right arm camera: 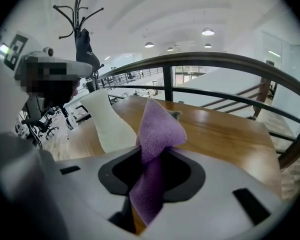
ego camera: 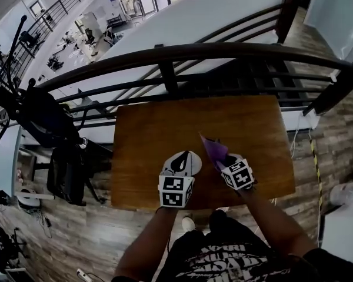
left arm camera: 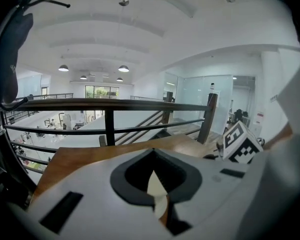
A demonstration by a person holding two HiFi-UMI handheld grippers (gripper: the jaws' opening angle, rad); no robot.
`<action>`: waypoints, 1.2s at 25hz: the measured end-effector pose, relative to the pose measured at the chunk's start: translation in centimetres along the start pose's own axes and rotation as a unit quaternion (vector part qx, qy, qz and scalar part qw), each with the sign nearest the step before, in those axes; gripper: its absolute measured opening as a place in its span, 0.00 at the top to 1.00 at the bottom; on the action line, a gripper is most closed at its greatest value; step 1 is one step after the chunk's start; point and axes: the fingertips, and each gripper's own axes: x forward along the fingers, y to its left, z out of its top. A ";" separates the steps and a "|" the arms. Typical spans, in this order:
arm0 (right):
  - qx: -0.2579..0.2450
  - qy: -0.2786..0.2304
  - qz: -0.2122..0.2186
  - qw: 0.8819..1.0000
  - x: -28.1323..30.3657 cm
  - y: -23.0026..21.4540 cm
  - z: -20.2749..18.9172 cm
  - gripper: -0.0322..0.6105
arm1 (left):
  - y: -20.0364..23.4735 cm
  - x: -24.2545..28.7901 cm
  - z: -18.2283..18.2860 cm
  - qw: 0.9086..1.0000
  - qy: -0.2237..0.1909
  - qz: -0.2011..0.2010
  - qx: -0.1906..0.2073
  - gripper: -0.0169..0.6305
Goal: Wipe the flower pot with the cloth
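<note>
Nothing can be read: both cubes show only black-and-white square markers, and the shirt lettering at the bottom is too warped. The left gripper has its fingers pinched on the white flower pot, at lower centre of the wooden surface. Just right of it, the right gripper has its fingers clamped on the purple cloth.
</note>
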 end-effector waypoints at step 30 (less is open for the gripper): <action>-0.169 0.086 0.079 0.979 1.5 10.5 -4.4 0.79 | -0.8 1.9 -3.9 0.998 0.032 -0.041 0.038 0.97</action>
